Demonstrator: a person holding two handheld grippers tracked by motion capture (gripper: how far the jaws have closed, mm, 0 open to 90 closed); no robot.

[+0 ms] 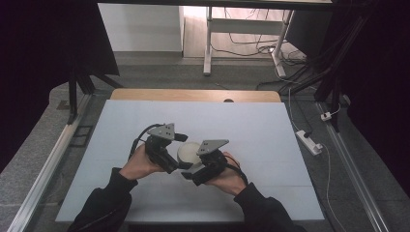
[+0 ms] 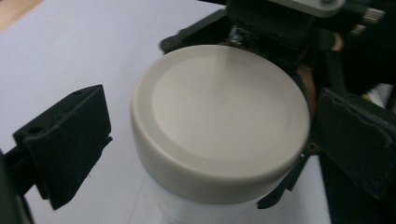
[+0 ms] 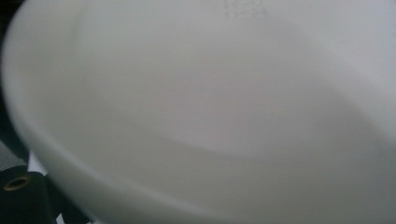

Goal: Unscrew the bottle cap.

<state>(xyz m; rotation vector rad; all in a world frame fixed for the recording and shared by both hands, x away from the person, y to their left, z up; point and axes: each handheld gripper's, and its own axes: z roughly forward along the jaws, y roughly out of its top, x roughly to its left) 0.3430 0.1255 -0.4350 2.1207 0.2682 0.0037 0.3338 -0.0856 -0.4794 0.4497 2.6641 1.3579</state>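
I have a white jar (image 1: 189, 159) held up off the table (image 1: 270, 140) between my two grippers, near the front middle of the white sheet. Its body is milky and translucent, and a cream lid (image 2: 219, 121) sits on top.

My right gripper (image 1: 189, 175) appears to be clenched on the jar's lower body: the jar sits against it in the high view and presses right up to its camera. I judge that from the contact, since I cannot see both of its jaws.

My left gripper (image 2: 215, 140) is released, with its jaws standing wide on either side of the lid and a clear gap showing on the left side. The step in hand looks like taking hold of the lid to unscrew it.

To do it well, I should:
- center the lid between the jaws before closing
- bring the jaws level with the lid's rim rather than the jar below it
- close firmly enough that the smooth lid does not slip
- keep the right gripper steady while I turn, so the jar does not twist with the lid
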